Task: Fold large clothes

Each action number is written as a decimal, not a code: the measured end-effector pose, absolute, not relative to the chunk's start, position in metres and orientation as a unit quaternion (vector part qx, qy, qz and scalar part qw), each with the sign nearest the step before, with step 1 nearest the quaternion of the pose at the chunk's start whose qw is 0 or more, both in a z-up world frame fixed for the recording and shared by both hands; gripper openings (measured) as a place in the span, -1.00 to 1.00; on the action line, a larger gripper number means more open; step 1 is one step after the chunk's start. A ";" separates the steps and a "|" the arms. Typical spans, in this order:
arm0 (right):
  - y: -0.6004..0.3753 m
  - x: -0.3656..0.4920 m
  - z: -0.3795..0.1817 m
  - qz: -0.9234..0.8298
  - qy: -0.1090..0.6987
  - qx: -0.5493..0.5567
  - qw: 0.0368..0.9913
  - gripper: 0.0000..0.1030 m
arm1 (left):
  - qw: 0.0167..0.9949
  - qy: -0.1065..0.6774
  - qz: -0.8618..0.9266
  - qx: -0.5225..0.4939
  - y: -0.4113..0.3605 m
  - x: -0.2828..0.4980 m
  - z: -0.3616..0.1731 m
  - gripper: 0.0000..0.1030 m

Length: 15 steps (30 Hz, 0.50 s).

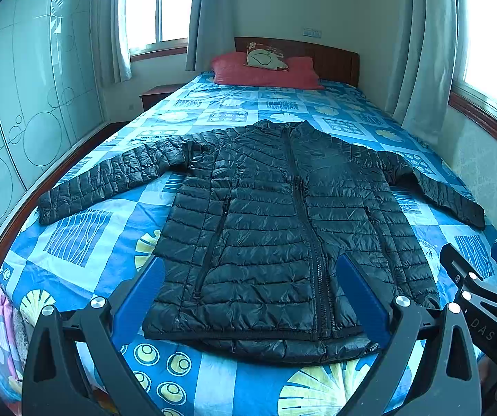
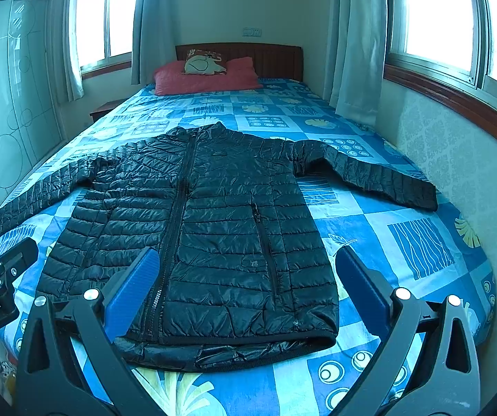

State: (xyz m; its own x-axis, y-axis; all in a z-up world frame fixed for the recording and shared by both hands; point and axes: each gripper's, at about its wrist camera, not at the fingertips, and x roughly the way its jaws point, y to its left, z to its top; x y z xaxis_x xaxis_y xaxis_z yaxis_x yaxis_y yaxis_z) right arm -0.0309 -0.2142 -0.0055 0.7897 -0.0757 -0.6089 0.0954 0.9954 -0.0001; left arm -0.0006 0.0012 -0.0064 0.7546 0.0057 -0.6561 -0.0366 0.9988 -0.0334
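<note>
Black and quilted, our jacket (image 1: 276, 228) lies flat and zipped on the blue patterned bed (image 1: 85, 239), sleeves spread. We hold the left hand-held gripper (image 1: 251, 291) and right hand-held gripper (image 2: 248, 284) above its hem, fingers spread wide, empty. Lettering reads "DAS" and "enRobot.AI".

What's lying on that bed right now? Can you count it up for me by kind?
Black puffer jacket: 1, spread flat with its sleeves out
Red pillow: 1, at the headboard
Small printed cushion: 1, resting on the red pillow
Total: 3 things on the blue patterned bedspread
</note>
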 end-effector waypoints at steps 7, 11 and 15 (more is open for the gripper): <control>-0.213 -0.031 -0.006 -0.045 0.321 0.014 0.946 0.96 | 0.936 0.350 0.011 -0.022 0.001 -0.001 -0.007 0.91; -0.213 -0.031 -0.006 -0.045 0.322 0.013 0.946 0.96 | 0.937 0.350 0.011 -0.022 0.001 0.000 -0.007 0.91; -0.213 -0.031 -0.006 -0.045 0.321 0.013 0.946 0.96 | 0.936 0.350 0.012 -0.023 0.001 0.000 -0.007 0.91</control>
